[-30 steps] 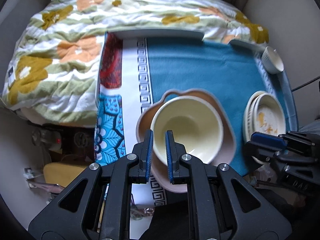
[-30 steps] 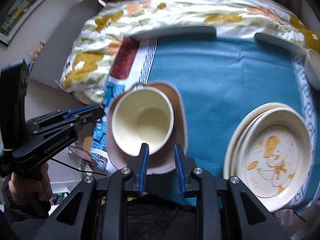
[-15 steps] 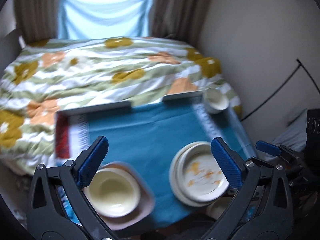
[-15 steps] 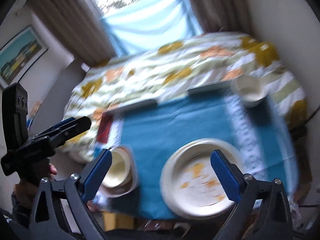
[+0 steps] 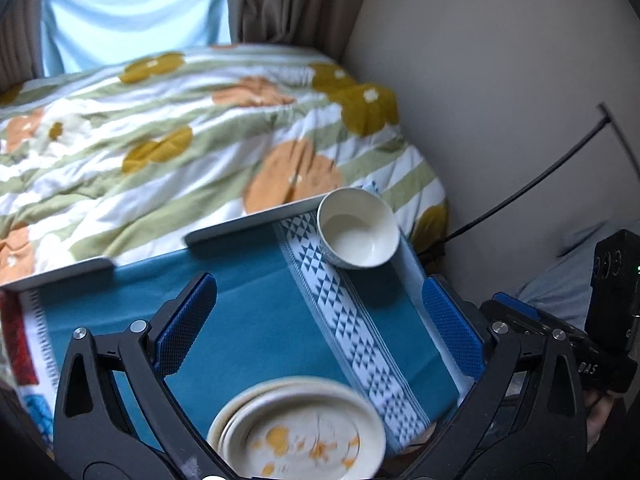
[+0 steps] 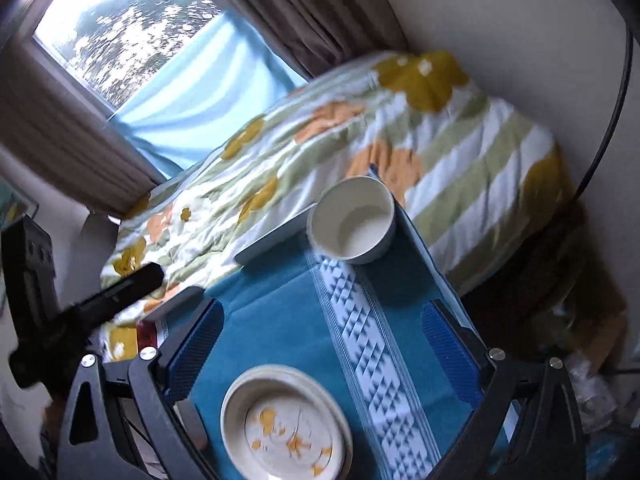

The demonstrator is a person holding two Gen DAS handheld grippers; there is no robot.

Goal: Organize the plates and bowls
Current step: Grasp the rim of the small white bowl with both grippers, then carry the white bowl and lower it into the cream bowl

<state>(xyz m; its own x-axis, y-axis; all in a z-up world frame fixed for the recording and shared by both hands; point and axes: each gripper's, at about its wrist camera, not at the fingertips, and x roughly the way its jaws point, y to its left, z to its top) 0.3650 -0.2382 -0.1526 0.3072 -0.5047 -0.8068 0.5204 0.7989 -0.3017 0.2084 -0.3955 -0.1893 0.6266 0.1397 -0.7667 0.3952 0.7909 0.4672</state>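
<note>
A small white bowl (image 5: 358, 234) stands upright at the far right corner of the teal tablecloth (image 5: 260, 300). A stack of cream plates (image 5: 300, 432) with orange flower marks lies near the front edge. My left gripper (image 5: 319, 326) hovers open above the cloth, between plates and bowl, touching neither. In the right wrist view my right gripper (image 6: 324, 348) is open too, over the same stretch of cloth. There the bowl (image 6: 352, 224) sits ahead and the plates (image 6: 284, 424) lie below the left finger. Nothing is between either pair of pads.
A floral quilt (image 5: 160, 128) covers the bed right behind the table's grey rim (image 5: 248, 226). A wall (image 5: 500, 100) with a black cable (image 5: 532, 184) stands close on the right. A window and curtains (image 6: 120, 40) lie beyond the bed.
Both grippers went from shut to wide open. Both swung right, away from the cream bowl on the pinkish dish, which has left view. The small white bowl now lies ahead.
</note>
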